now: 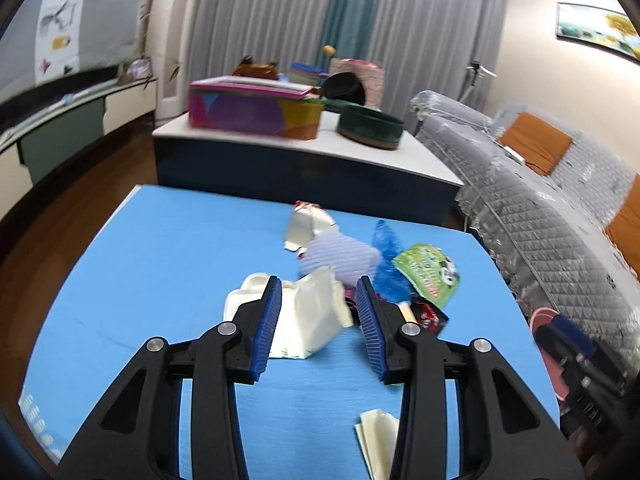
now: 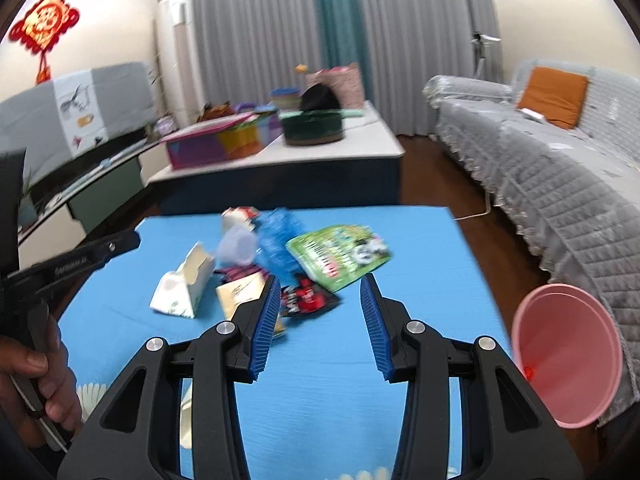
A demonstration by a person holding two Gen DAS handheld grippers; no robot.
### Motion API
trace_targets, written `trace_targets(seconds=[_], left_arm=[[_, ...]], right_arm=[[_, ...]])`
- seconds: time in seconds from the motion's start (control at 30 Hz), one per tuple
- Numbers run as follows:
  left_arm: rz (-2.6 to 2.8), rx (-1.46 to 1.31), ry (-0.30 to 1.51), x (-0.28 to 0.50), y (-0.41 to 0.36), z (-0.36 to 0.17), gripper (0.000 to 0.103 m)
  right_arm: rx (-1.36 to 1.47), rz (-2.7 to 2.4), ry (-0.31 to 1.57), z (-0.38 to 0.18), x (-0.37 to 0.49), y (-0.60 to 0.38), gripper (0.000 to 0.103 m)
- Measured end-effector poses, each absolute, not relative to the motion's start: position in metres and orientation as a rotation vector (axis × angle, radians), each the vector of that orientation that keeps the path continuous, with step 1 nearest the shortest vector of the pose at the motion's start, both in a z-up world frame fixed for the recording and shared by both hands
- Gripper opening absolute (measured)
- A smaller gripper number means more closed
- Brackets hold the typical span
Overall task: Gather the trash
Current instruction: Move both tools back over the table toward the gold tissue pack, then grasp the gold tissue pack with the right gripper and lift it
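Observation:
A heap of trash lies on the blue table (image 1: pixel 140 264): a torn white tissue box (image 1: pixel 308 320), a pale lilac wad (image 1: pixel 340 256), a blue plastic bag (image 1: pixel 388 264), a green snack packet (image 1: pixel 430 272), a red-black wrapper (image 1: pixel 430 318) and a white carton (image 1: pixel 308 224). My left gripper (image 1: pixel 318 304) is open, its jaws either side of the tissue box. My right gripper (image 2: pixel 320 300) is open just before the red-black wrapper (image 2: pixel 308 298) and green packet (image 2: pixel 340 254). The tissue box (image 2: pixel 184 284) lies to its left. A pink bin (image 2: pixel 568 352) stands at the table's right edge.
A folded pale paper (image 1: pixel 378 440) lies near the front edge. A tan packet (image 2: pixel 240 294) sits by the right gripper's left finger. A grey-covered sofa (image 2: pixel 560 168) runs along the right. A low table (image 2: pixel 332 156) with coloured boxes stands behind.

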State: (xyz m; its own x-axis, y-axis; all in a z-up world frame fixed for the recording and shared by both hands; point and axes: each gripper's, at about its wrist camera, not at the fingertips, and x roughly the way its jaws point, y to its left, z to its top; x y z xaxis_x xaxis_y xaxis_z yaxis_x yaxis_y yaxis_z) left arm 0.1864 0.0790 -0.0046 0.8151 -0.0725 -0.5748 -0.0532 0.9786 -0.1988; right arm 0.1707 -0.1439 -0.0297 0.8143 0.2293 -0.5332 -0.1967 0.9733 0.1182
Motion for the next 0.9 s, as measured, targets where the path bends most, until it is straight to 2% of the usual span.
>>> trace_targets(seconds=[0.17,0.47,0.57,0.77,0.87,0.9], left_arm=[[-0.002,-0.205,0.633,0.198,0.081,-0.016,0.036],[-0.082,-0.165,0.709,0.223,0.064,-0.041,0.032],[-0.097,-0.159,0.743,0.229,0.063,-0.049,0.023],[-0.138,-0.15,0.765,0.232,0.064,-0.056,0.01],[-0.137,-0.131,0.766,0.23,0.061,-0.054,0.009],[-0.131,-0.123,0.765,0.23,0.061,-0.054,0.009]], right_arm=[[0.036,0.264,0.629,-0.052,0.19,-0.12,0.046],[-0.027,0.338,0.715,-0.085,0.213,-0.087,0.066],[-0.034,0.348,0.744,-0.093,0.222,-0.082,0.07],[-0.071,0.344,0.796,-0.107,0.231,-0.071,0.071],[-0.072,0.341,0.819,-0.112,0.233,-0.07,0.071],[-0.071,0.343,0.823,-0.112,0.233,-0.07,0.067]])
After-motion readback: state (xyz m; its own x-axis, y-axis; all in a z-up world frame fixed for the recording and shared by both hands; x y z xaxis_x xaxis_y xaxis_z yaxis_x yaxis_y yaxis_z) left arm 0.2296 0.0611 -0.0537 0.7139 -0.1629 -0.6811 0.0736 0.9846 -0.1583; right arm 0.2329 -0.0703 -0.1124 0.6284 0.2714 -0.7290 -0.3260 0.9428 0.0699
